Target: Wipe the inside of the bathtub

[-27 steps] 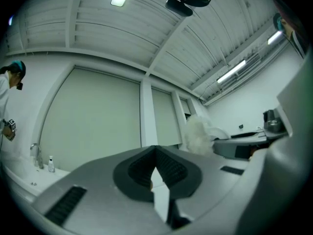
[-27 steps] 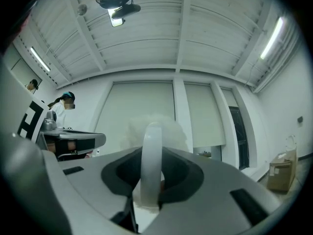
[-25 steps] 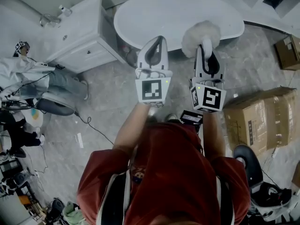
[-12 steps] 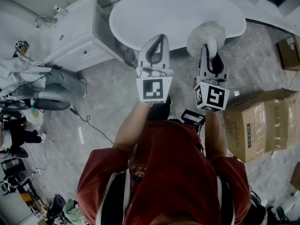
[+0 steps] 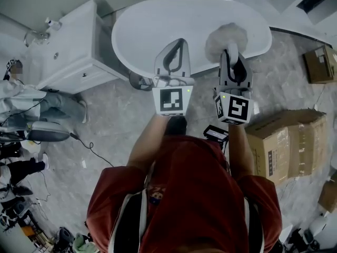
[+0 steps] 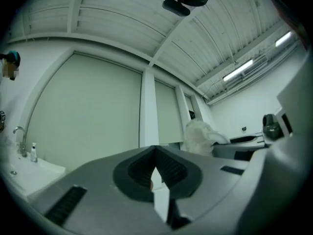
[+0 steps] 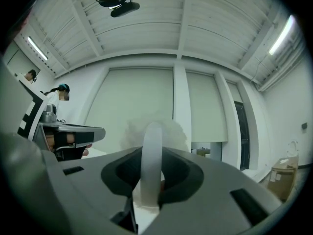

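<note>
- My right gripper (image 5: 231, 57) is clamped on the white handle (image 7: 151, 155) of a fluffy duster (image 5: 225, 38). The handle stands upright between the two jaws, and the soft head is just past the tips.
- My left gripper (image 5: 176, 49) has its jaws together at the tips, and I see nothing between them.
- The bathtub (image 5: 174, 30) is in front of me, a white oval next to the cabinet (image 5: 68, 46). In the head view both grippers are over its near rim.
- I judge that the wiping has not really begun. To do it well I should tilt the right gripper down so that the soft head lies flat on the inner wall. Then I should make long, overlapping strokes from one end to the other, and keep the grip firm so the handle does not turn.
- The left gripper has no work here, so it is better to keep it out of the way.
- The inside of the tub is very bright and I cannot make out its floor or the drain.
- Both gripper views look at the walls and the ceiling, so I cannot tell if the duster is touching the rim or is above it.
- The cardboard boxes (image 5: 289, 141) at my right are partly cut off.
</note>
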Demonstrator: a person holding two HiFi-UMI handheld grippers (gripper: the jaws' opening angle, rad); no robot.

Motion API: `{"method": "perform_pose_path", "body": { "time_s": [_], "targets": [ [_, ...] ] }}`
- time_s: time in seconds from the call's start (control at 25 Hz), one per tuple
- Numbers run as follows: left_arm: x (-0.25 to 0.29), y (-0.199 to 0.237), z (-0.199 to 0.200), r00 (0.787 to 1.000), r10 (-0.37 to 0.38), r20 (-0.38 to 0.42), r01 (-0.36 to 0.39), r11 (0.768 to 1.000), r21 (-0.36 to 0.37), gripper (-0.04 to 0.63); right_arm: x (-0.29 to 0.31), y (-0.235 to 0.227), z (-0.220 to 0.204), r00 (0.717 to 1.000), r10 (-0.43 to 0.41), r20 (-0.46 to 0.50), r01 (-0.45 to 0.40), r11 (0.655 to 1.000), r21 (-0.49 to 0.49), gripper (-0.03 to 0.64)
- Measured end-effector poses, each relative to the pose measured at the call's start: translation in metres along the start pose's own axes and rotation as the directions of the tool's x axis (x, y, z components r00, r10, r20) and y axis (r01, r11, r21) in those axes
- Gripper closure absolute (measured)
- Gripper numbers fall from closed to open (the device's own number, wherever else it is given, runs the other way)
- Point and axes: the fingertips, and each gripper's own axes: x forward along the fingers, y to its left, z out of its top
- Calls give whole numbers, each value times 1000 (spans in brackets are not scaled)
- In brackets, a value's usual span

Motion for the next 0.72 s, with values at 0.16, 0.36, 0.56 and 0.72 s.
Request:
{"method": "perform_pose_path", "body": {
  "time_s": [0.16, 0.36, 0.56, 0.72],
  "targets": [
    [47, 28, -13, 1000, 1, -13, -1, 1000, -22, 580, 59, 0, -8, 1000, 23, -22, -23, 1000, -10, 518],
    [82, 55, -31, 999, 3, -45, -4, 1000, -13, 580, 106, 1, -18, 998, 36, -44, -37, 999, -11, 518],
    [108, 72, -47, 998, 18, -56, -19, 1000, -16, 580, 140, -1, -33, 997, 47, -66, -46, 999, 5, 518],
    [130, 79, -56, 997, 41, -67, -42, 999, -12, 580, 168, -8, -40, 995, 74, -65, -74, 997, 12, 518]
  ]
}}
